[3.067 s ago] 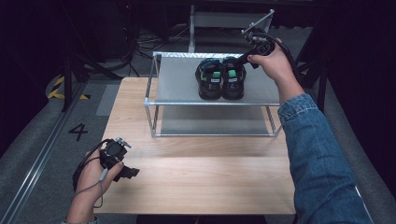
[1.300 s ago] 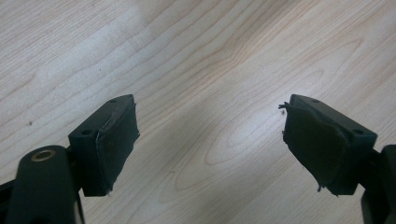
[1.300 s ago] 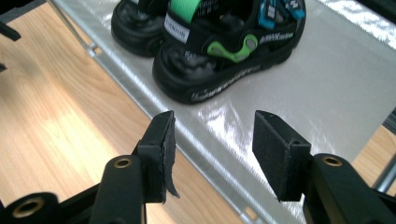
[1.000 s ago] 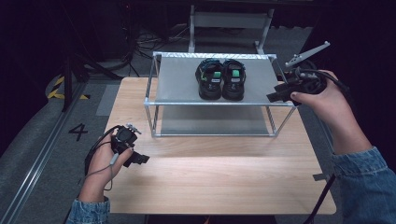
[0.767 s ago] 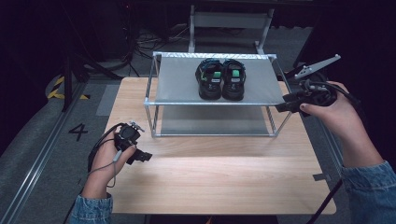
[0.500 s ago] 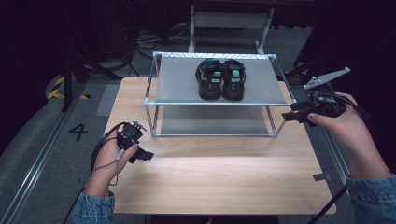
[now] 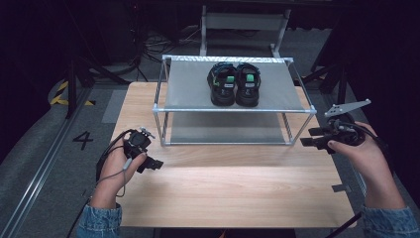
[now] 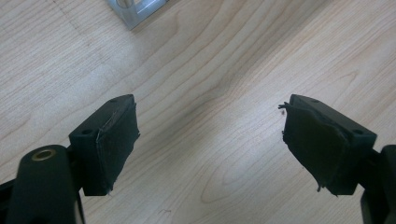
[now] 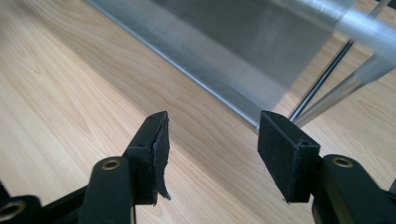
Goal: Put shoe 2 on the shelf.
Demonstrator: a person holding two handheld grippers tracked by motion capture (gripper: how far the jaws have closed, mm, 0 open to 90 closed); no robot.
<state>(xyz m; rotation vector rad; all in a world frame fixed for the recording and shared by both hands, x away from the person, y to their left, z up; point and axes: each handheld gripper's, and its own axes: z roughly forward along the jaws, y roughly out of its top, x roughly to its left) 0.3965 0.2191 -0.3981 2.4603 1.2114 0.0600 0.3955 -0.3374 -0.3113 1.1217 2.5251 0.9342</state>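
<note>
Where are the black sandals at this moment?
In the high view, the sandals stand side by side on the rack's top shelf, right of its middle.

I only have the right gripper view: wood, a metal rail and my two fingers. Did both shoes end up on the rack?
Observer: Yes. The pair of black shoes sits side by side on the top shelf of the metal rack.
Operator: Where is my right gripper against the rack?
Observer: The right gripper is by the rack's front right leg, fingers pointing at it, open with nothing between them.
Operator: And the left one?
Observer: The left gripper is low over the wooden table, near the rack's front left corner, open and empty.
</note>
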